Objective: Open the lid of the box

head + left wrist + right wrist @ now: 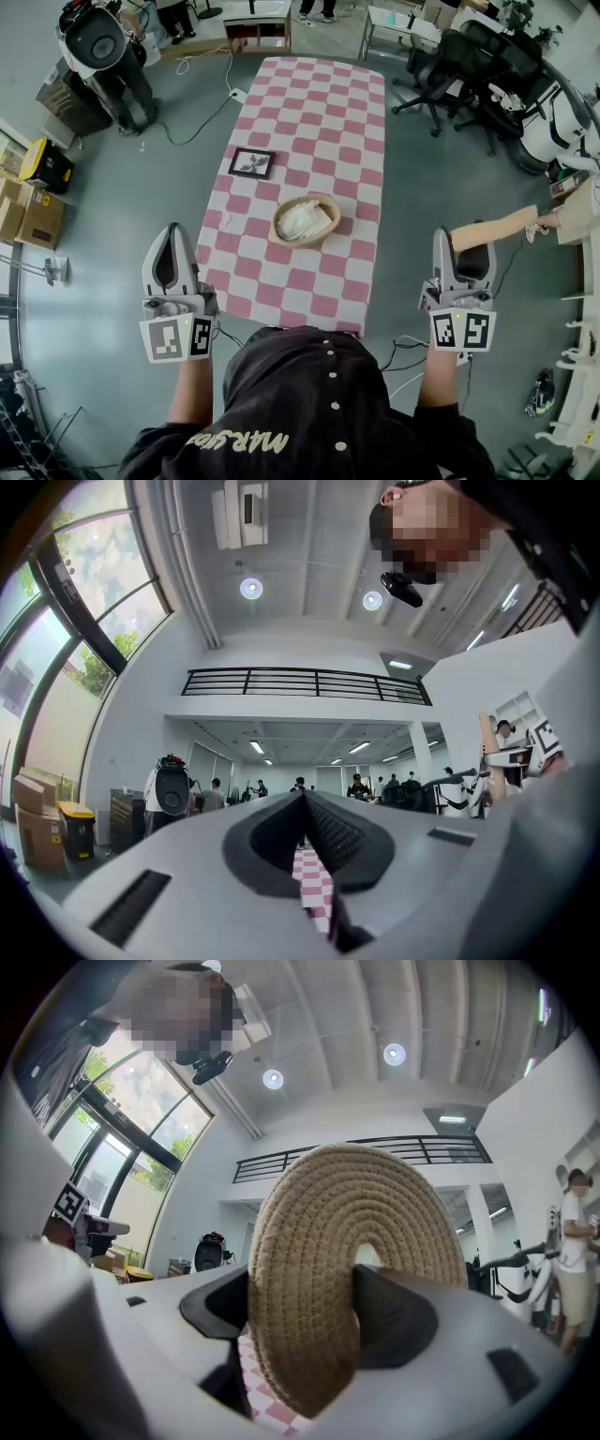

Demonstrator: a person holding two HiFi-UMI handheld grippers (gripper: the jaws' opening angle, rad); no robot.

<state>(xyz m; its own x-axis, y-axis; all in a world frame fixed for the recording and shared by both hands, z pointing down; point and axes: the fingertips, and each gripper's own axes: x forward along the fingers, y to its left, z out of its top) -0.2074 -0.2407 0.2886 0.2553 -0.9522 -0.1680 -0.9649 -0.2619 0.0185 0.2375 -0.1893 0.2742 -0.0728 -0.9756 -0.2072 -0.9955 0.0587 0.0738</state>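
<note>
Two tools: right tool (309, 1327) tight on woven lid (328, 1232), left tool (305, 829) closed, empty; basket (330, 208) uncovered.

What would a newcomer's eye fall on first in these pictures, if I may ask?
First, the round woven lid clamped in the right tool, held off the table's right side. Then the pink checked table, with an open basket near its middle holding something white and a small framed picture just beyond. The left tool is shut and empty, off the table's left side.
</note>
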